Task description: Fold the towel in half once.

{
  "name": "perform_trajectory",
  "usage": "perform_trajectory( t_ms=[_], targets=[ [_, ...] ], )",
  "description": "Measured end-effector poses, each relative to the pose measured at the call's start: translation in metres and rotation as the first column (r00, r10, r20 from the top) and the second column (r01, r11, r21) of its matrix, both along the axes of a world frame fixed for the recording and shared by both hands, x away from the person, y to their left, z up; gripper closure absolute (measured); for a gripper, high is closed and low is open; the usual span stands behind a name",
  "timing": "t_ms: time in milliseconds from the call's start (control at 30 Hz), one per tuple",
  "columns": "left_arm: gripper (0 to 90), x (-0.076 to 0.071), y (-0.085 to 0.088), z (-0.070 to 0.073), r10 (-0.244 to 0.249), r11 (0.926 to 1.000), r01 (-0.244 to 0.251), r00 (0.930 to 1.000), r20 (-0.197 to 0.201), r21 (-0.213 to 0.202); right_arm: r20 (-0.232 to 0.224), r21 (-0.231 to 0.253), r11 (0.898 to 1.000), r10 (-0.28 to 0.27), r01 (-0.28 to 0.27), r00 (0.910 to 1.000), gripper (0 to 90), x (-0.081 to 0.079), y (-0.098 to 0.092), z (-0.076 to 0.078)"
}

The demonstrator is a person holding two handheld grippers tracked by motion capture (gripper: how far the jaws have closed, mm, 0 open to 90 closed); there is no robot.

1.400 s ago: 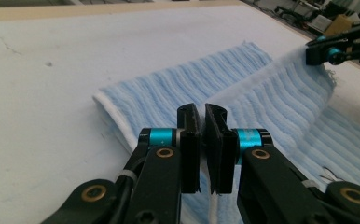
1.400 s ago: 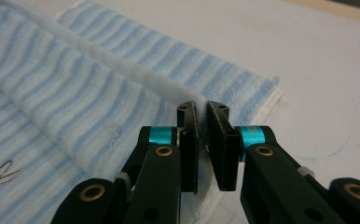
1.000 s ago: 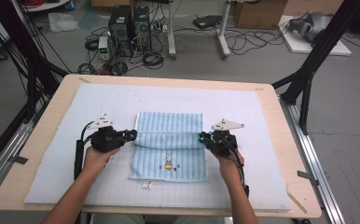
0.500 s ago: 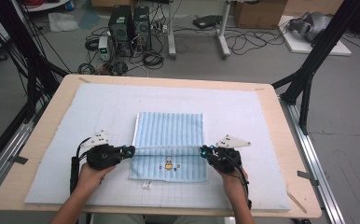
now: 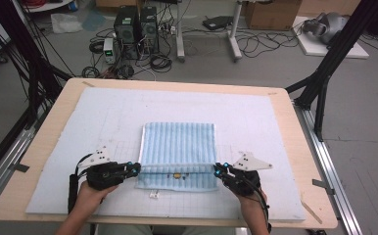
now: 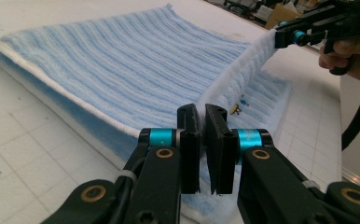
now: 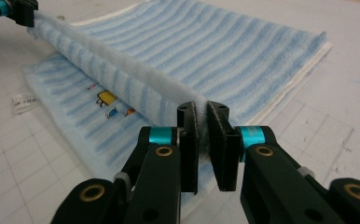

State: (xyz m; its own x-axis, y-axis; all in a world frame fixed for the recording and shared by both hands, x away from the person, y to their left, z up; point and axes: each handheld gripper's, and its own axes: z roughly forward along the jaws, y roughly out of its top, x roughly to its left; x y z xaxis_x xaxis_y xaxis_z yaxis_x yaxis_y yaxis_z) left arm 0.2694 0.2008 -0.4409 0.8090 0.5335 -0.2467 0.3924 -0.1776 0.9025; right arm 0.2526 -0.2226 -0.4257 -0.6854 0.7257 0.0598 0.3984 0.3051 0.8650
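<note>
Towel: soft terry cloth, ribbed pale-blue stripes, fuzzy white hem, small printed motif, matt.
Mat: white, matt, faint grid, slightly scuffed.
Table: light wood, smooth, matt.
Left gripper, right gripper: black matt plastic, glossy cyan metal collars, brass-coloured screws.
Grey plate: flat, dull.
</note>
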Motion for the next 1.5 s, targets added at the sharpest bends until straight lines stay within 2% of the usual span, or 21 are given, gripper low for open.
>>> perform_trajectory(
  t_ms=[133, 200, 300, 400, 500, 567, 700, 800, 867, 900, 1000, 1133, 1200, 1267, 1367, 1433, 1500],
  targets=[
    [83.2, -0.001, 0.002, -0.006, -0.005, 0.9998, 0.005, 0.9998, -0.02, 0.018, -0.017, -0.011, 1.0, 0.014, -0.014, 0.9998, 82.5, -0.003, -0.001, -0.004],
    [81.1, -0.001, 0.003, -0.008, -0.004, 0.9999, 0.005, 0.9992, -0.039, 0.01, -0.022, -0.016, 1.0, 0.016, -0.017, 0.9996, 80.4, -0.005, 0.0, -0.007],
    [67.4, 0.0, 0.006, -0.009, 0.02, 0.9998, -0.021, 0.9977, -0.065, -0.009, -0.027, -0.01, 1.0, 0.023, -0.023, 0.9994, 74.3, -0.006, -0.002, -0.006],
    [63.0, 0.0, 0.011, -0.007, 0.046, 0.9986, -0.047, 0.9971, -0.061, -0.025, -0.013, 0.01, 1.0, 0.014, -0.014, 0.9998, 71.0, -0.006, -0.006, -0.002],
    [62.2, 0.001, 0.015, -0.003, 0.068, 0.9965, -0.07, 0.9964, -0.051, -0.047, 0.006, 0.051, 0.999, -0.001, 0.001, 1.0, 67.5, -0.006, -0.011, 0.004],
    [62.3, 0.003, 0.017, -0.002, 0.078, 0.9958, -0.08, 0.9959, -0.045, -0.045, 0.017, 0.065, 0.998, -0.019, 0.017, 0.9997, 67.5, -0.005, -0.013, 0.007],
    [62.2, 0.007, 0.015, 0.0, 0.09, 0.995, -0.091, 0.9951, -0.041, -0.041, -0.009, 0.01, 1.0, -0.024, 0.024, 0.9997, 68.0, 0.001, -0.006, 0.002],
    [62.4, 0.011, 0.012, -0.001, 0.099, 0.9946, -0.1, 0.9942, -0.044, -0.027, -0.045, -0.076, 0.997, -0.024, 0.021, 0.9987, 69.4, 0.007, 0.006, -0.006],
    [62.0, 0.013, 0.008, -0.002, 0.1, 0.9948, -0.101, 0.9934, -0.056, -0.013, -0.066, -0.152, 0.988, -0.031, 0.02, 0.9973, 68.0, 0.009, 0.013, -0.011],
    [61.0, 0.013, 0.006, -0.003, 0.111, 0.9939, -0.11, 0.9922, -0.057, 0.004, -0.07, -0.149, 0.989, -0.029, 0.018, 0.9971, 65.5, 0.009, 0.014, -0.013],
    [54.1, 0.015, 0.003, -0.007, 0.125, 0.9921, -0.124, 0.9889, -0.081, 0.018, -0.082, -0.111, 0.993, -0.037, 0.028, 0.996, 58.6, 0.007, 0.012, -0.013],
    [51.0, 0.017, -0.001, -0.011, 0.122, 0.992, -0.117, 0.9868, -0.107, 0.047, -0.11, -0.116, 0.993, -0.036, 0.023, 0.9933, 53.7, 0.007, 0.009, -0.017],
    [51.2, 0.018, -0.002, -0.011, 0.127, 0.9909, -0.121, 0.9845, -0.12, 0.059, -0.133, -0.136, 0.991, -0.039, 0.02, 0.9903, 56.4, 0.009, 0.01, -0.02],
    [55.0, 0.019, -0.005, -0.011, 0.122, 0.9903, -0.112, 0.9837, -0.132, 0.082, -0.152, -0.124, 0.992, -0.026, 0.007, 0.9881, 63.8, 0.01, 0.01, -0.023],
    [61.7, 0.02, -0.011, -0.012, 0.107, 0.9853, -0.086, 0.985, -0.136, 0.148, -0.153, -0.115, 0.993, -0.008, -0.01, 0.9883, 76.4, 0.01, 0.01, -0.023],
    [71.1, 0.019, -0.016, -0.012, 0.109, 0.9787, -0.084, 0.986, -0.127, 0.187, -0.139, -0.127, 0.992, 0.004, -0.022, 0.9902, 81.1, 0.009, 0.013, -0.023],
    [85.0, 0.018, -0.019, -0.012, 0.096, 0.9727, -0.07, 0.9892, -0.11, 0.221, -0.123, -0.139, 0.99, 0.002, -0.019, 0.9924, 82.3, 0.008, 0.015, -0.022]
  ],
)
